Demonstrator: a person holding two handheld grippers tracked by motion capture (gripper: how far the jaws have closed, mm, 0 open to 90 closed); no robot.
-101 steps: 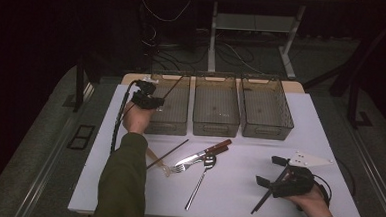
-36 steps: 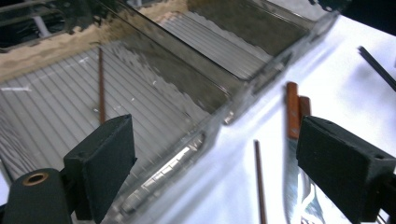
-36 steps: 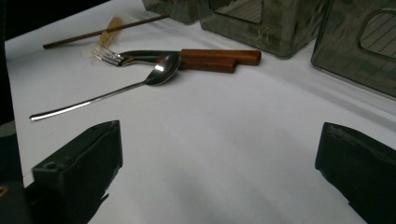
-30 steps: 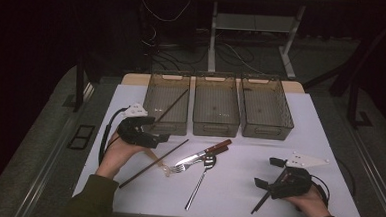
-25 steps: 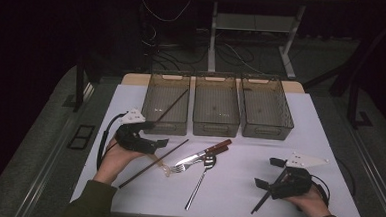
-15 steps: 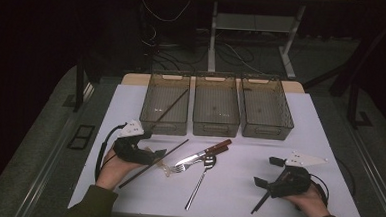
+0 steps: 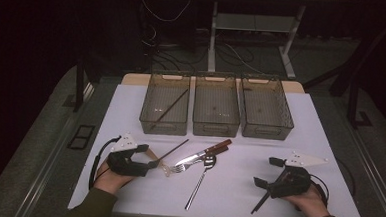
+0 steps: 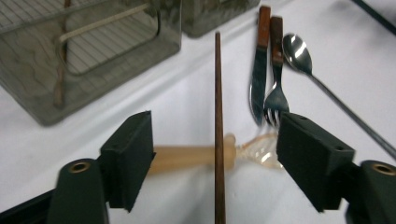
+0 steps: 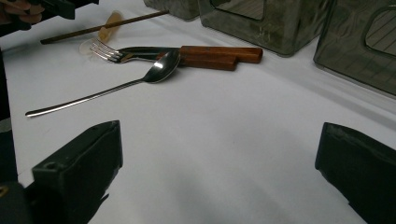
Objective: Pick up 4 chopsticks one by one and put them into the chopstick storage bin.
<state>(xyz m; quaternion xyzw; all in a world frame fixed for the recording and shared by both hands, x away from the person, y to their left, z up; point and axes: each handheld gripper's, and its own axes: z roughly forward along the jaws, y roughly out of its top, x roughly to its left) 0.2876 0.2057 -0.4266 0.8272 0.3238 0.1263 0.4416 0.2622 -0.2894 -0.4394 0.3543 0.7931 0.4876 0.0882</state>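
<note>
right tool [image 9: 219, 172]: jaws wide apart, nothing between | tabletop [image 9: 224, 130]: white, bare just ahead | spoon [image 9: 102, 93]: far left, bowl touching fork [image 9: 109, 51] | wooden-handled knife [image 9: 219, 55] beside fork | chopstick [image 9: 102, 28] farther left | bins [image 9: 261, 23] far right

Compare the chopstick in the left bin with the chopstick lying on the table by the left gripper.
The chopstick in the bin leans inside the left bin, clear of any gripper. The chopstick on the table lies flat across a pale plastic fork, between the open jaws of the left gripper, which have just been closing. Both are thin, dark brown sticks.
</note>
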